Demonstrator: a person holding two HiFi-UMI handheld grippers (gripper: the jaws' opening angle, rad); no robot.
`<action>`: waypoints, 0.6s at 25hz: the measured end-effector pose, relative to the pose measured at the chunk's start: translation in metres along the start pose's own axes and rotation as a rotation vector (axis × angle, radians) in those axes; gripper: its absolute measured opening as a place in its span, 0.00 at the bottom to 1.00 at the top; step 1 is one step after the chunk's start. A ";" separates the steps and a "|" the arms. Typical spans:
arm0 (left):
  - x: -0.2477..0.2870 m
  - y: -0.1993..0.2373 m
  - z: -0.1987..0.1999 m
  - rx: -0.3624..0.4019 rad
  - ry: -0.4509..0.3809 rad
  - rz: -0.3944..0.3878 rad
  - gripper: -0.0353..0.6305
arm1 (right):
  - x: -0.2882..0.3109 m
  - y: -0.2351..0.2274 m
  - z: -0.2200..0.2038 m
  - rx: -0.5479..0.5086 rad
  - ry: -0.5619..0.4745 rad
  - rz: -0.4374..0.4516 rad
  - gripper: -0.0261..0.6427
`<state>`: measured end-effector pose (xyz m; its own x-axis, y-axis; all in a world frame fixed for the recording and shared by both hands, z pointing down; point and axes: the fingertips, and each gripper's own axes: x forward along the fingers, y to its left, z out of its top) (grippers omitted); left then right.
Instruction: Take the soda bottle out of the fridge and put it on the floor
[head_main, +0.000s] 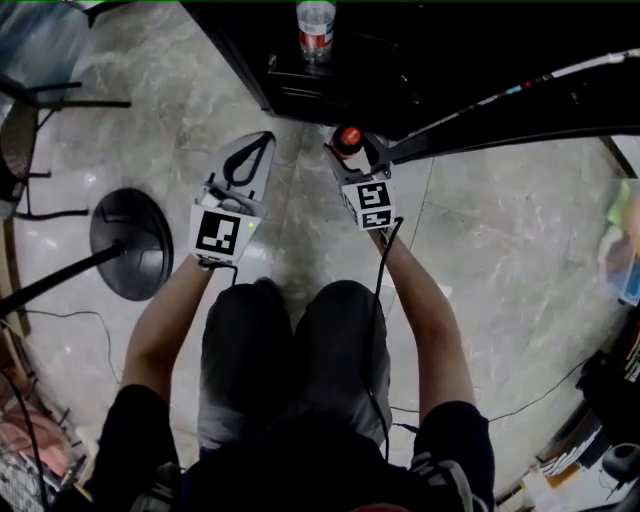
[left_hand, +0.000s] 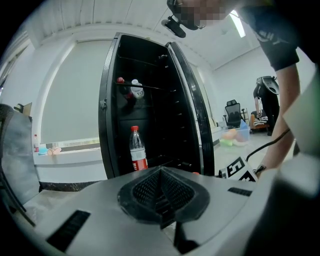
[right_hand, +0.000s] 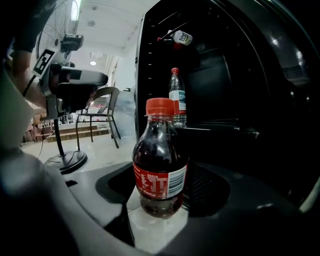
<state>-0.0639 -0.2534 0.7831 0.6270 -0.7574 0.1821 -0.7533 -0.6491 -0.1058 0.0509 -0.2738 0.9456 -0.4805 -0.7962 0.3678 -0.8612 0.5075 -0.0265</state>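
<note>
The soda bottle (right_hand: 160, 170) is dark cola with a red cap and red label. It stands upright between the jaws of my right gripper (right_hand: 161, 192), which is shut on it. Pale floor shows just under its base; whether it touches I cannot tell. In the head view its red cap (head_main: 347, 138) shows between the right gripper (head_main: 352, 148) fingers, just in front of the open black fridge (head_main: 330, 95). My left gripper (head_main: 266, 138) hovers beside it to the left, shut and holding nothing (left_hand: 161, 194).
A water bottle (head_main: 315, 25) (left_hand: 136, 150) stands on a low fridge shelf, and another bottle (right_hand: 182, 37) lies on an upper one. The fridge door (head_main: 520, 100) hangs open to the right. A fan base (head_main: 133, 243) and a chair (right_hand: 100, 115) stand left.
</note>
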 end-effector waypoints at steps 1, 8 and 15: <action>0.001 -0.001 -0.004 0.003 0.000 -0.002 0.09 | 0.003 0.001 -0.008 -0.003 0.007 0.002 0.51; 0.004 -0.003 -0.029 0.007 0.006 -0.013 0.09 | 0.021 0.006 -0.058 0.003 0.055 -0.005 0.51; 0.003 -0.004 -0.047 0.010 0.016 -0.020 0.09 | 0.032 0.003 -0.102 0.020 0.095 -0.028 0.51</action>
<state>-0.0681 -0.2499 0.8299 0.6388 -0.7431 0.1994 -0.7387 -0.6648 -0.1112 0.0496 -0.2645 1.0522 -0.4391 -0.7748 0.4549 -0.8777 0.4781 -0.0330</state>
